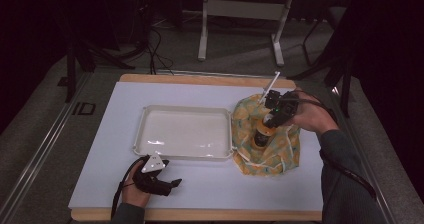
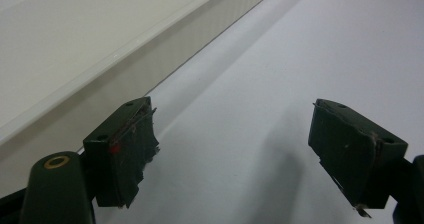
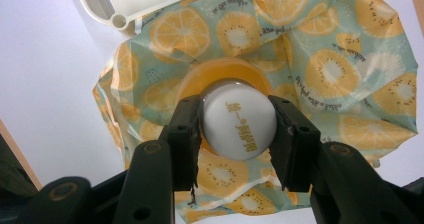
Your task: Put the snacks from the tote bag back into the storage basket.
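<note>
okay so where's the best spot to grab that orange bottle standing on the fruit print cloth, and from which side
Grip the bottle by its white cap, coming straight down from above. It stands upright on the cloth, so the round cap is the highest, most exposed part. The right gripper already has a jaw on either side of it.

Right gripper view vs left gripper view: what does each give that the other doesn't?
The right gripper view alone has the white bottle cap with yellow print, clamped between that gripper's jaws above an orange bottle body, and the fruit-print cloth spread beneath it. The left gripper view alone has the left gripper, jaws wide apart with nothing between them, over the bare white table surface. Both catch the white tray: a long side wall in the left gripper view, one corner in the right.
</note>
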